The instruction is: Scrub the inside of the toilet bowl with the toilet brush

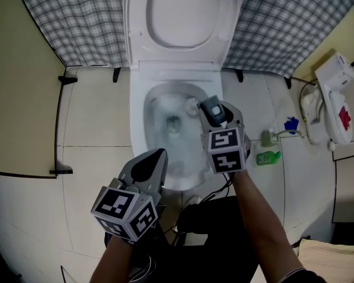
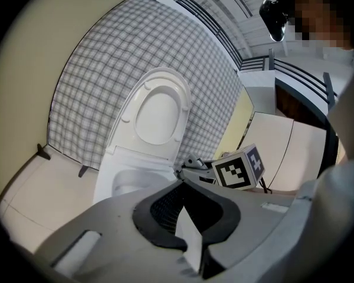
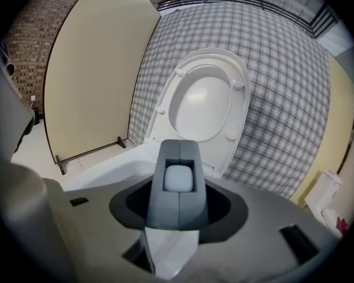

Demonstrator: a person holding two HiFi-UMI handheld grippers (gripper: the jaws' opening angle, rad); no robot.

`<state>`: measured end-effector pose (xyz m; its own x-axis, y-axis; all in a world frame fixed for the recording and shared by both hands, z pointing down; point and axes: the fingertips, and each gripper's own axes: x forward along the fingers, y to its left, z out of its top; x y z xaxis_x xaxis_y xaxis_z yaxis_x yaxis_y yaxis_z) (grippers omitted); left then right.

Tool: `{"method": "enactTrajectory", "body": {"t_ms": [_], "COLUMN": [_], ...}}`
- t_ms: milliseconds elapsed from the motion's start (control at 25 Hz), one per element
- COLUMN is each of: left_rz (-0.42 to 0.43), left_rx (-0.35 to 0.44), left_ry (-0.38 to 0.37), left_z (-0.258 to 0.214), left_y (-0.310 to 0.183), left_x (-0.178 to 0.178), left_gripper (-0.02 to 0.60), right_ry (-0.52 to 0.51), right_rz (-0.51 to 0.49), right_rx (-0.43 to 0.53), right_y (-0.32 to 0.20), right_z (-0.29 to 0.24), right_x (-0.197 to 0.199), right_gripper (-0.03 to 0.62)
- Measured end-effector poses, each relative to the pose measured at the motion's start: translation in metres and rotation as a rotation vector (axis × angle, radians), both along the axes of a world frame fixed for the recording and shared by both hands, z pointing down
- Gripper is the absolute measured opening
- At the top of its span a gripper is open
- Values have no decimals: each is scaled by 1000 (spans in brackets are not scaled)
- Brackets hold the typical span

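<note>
The right tongs are closed on the grey shaft of what I take to be the toilet brush. In the right gripper view the shaft fills the gap between the jaws and runs straight out along them. From the head view, the shaft's long axis leads away from the person, slanting down and a little left, across the right-hand rim of the toilet bowl. A pale rounded knob sits just beside its far end, low against the bowl's right inner wall. Whether it touches the porcelain I cannot tell.

The left tongs are pressed together with nothing in them. They hang over the near front lip of the bowl, short of the hollow. The lid stands upright behind the bowl, so the opening is free.

The drain and the wet far and left walls lie left of the brush tip. The right hand is the nearer one and already carries the tool. By my reading, scrubbing calls for sweeping that tip leftward and down around the inner wall, with the left tongs kept back.
</note>
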<state>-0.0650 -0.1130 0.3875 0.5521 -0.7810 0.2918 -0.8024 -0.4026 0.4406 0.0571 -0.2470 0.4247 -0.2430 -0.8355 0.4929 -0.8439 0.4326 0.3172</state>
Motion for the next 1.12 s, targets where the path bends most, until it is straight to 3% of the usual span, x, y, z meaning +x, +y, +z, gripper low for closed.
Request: {"method": "enactTrajectory", "body": {"t_ms": [480,720,880,1120], "left_rz": [-55,-84,-96,-101], "left_rx": [-13,-27,-36,-22], "left_ry": [-36,-52,-50,-31], "left_z": [3,8,12,7], "left_y": [7,8,14,18], "left_x": [-34,-56,-64,-67], "left_gripper": [9,9,9,9], "right_ry": [-143,-225,-305,-384], "right_rz": [14,-52,-123,-237], "right_rx": [106,128,80,-77], "right_y": [-17,-22,-10,25], "right_z": [7,6,5,10], "right_x": [-14,-49,-77,-92], "right_gripper": [204,204,204,203]}}
